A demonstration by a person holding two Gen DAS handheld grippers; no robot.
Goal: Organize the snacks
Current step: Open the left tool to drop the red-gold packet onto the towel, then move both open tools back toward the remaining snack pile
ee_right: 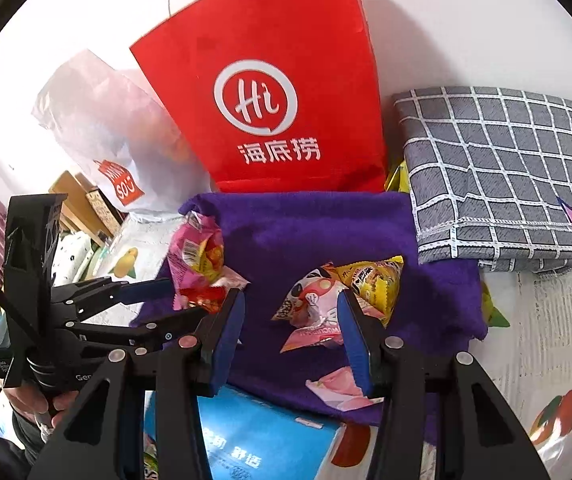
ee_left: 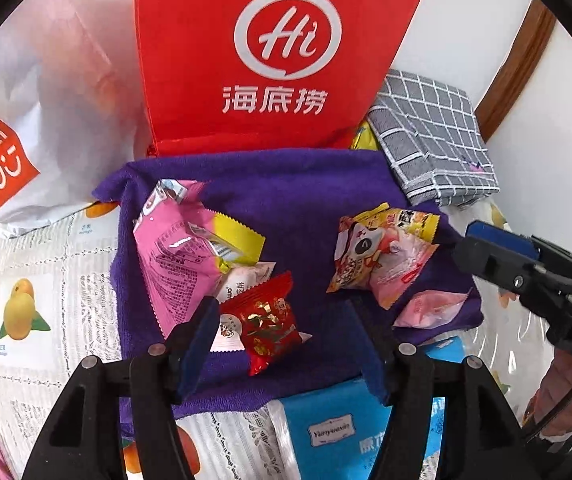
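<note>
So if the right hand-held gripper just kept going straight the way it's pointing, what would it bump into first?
Probably the small snack pile lying on the purple towel: the right hand-held gripper has its open jaws framing those packets. Depth is hard to judge through this lens.

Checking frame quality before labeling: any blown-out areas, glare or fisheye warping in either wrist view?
Left wrist view: white bag washed out upper left; small glare spot on the pink snack packet; black lens vignette at the corners. Right wrist view: wall and white bag overexposed; checked cloth bowed by the fisheye; red bag sharp, casting a soft shadow on the wall.
</note>
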